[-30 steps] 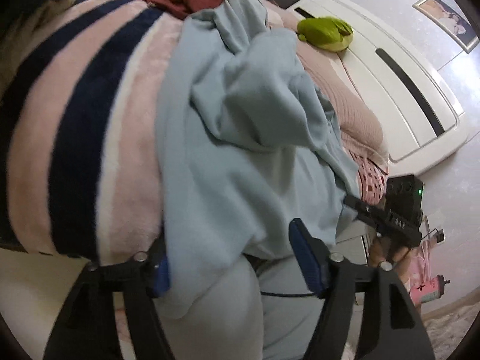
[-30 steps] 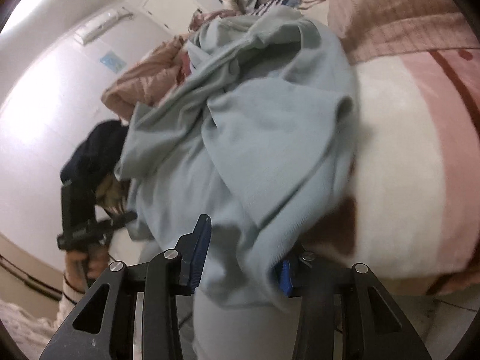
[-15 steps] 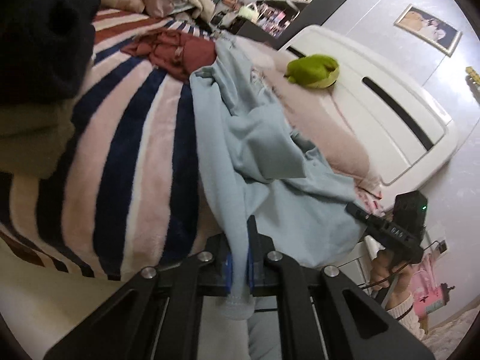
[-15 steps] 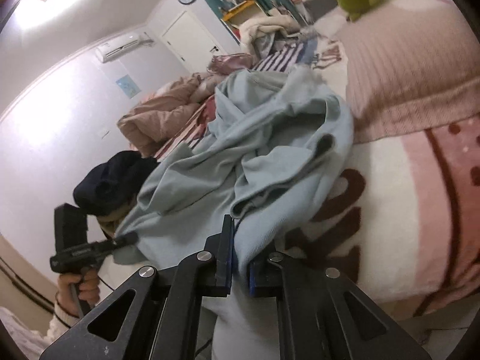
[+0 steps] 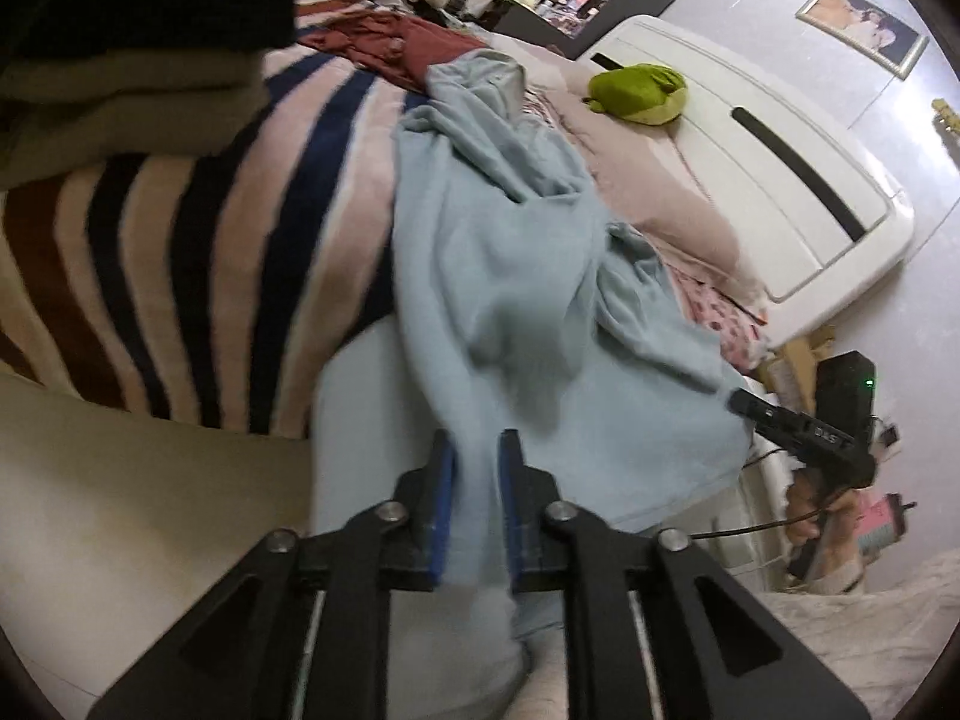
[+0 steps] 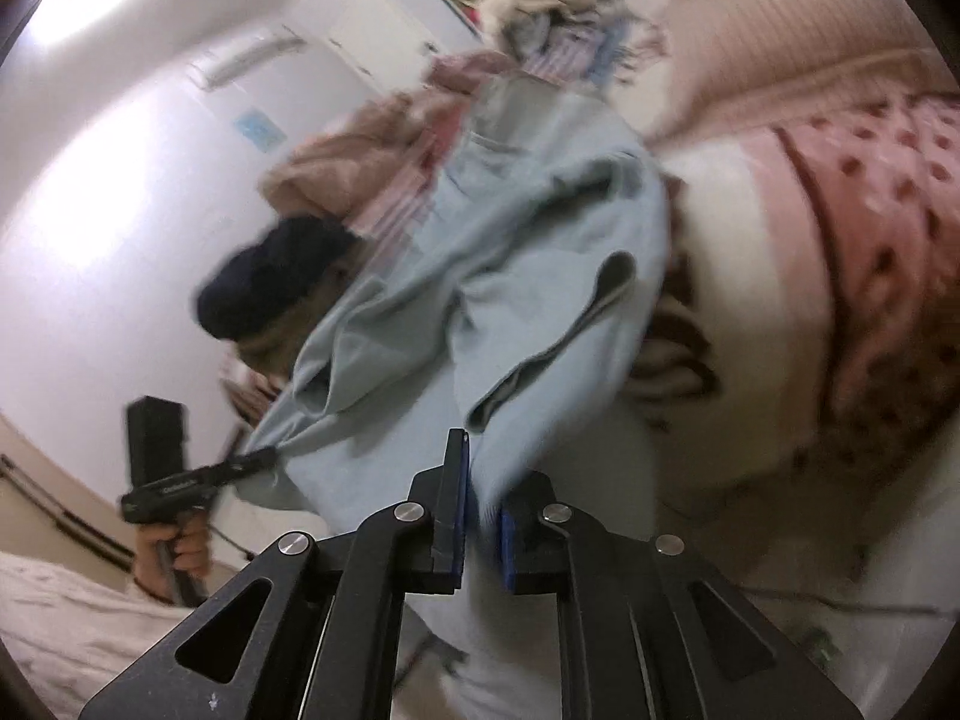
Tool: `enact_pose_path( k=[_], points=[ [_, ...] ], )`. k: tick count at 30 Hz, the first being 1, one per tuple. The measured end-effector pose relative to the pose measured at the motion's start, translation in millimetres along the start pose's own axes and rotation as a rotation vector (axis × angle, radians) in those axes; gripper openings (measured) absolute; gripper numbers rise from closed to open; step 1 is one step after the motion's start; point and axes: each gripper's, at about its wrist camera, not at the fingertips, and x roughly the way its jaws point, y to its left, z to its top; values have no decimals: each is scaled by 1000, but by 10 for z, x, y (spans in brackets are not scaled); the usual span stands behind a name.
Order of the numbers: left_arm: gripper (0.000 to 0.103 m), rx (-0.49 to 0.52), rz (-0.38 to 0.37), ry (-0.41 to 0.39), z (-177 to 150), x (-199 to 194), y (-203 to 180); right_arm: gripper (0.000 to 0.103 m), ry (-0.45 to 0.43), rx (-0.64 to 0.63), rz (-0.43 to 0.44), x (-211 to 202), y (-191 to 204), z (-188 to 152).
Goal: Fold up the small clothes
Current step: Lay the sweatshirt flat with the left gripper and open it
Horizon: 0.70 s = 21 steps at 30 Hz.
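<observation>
A light blue garment (image 5: 510, 252) lies rumpled across the striped blanket and hangs over the bed's near edge. My left gripper (image 5: 477, 468) is shut on its near edge; cloth fills the gap between the blue pads. My right gripper (image 6: 483, 492) is shut on another part of the near edge of the same garment (image 6: 510, 276). Each gripper shows in the other's view, at the garment's corner: the right one (image 5: 744, 402) and the left one (image 6: 264, 456).
A pink, navy and brown striped blanket (image 5: 180, 228) covers the bed. A dark red garment (image 5: 396, 42), a green plush toy (image 5: 636, 93), a pink pillow (image 5: 654, 192) and a white headboard (image 5: 780, 180) lie beyond. A dark and beige stack (image 5: 132, 30) sits at the left.
Both grippers closed on the blue garment's edge a second ago and have pulled it back toward the bed's near edge, stretching it between them.
</observation>
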Motion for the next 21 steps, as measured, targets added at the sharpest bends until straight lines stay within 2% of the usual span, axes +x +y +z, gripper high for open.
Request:
enact_pose_path(
  k=[1,2,3,5,6,8,10,12,15,19,21],
  points=[
    [41,3,6,-15,53,-19,13,24,0,-10,-38,-15,-27,25],
    [46,16,18,-43,149,-60,15,45,-24,-30,-104,-63,-51,94],
    [50,31,27,-61,236,-83,1,52,-47,-52,-151,-111,-52,156],
    [53,95,56,-98,506,-89,-51,52,-94,-108,-229,-174,-21,365],
    [58,123,64,-112,657,-56,-70,52,-113,-150,-257,-168,13,529],
    [62,177,72,-126,1040,106,-134,54,-131,-238,-270,-67,107,847],
    [65,211,82,-126,1438,371,-210,55,-127,-297,-249,178,218,1228],
    [65,239,89,-122,1782,673,-264,55,-98,-325,-199,519,272,1600],
    [65,268,101,-101,2180,1092,-302,55,-23,-373,-196,1159,355,2025],
    [65,283,137,-73,2615,1656,-247,55,129,-460,-295,1963,347,2279],
    [65,285,163,-56,2700,1801,-179,55,196,-468,-331,2212,289,2282]
  ],
)
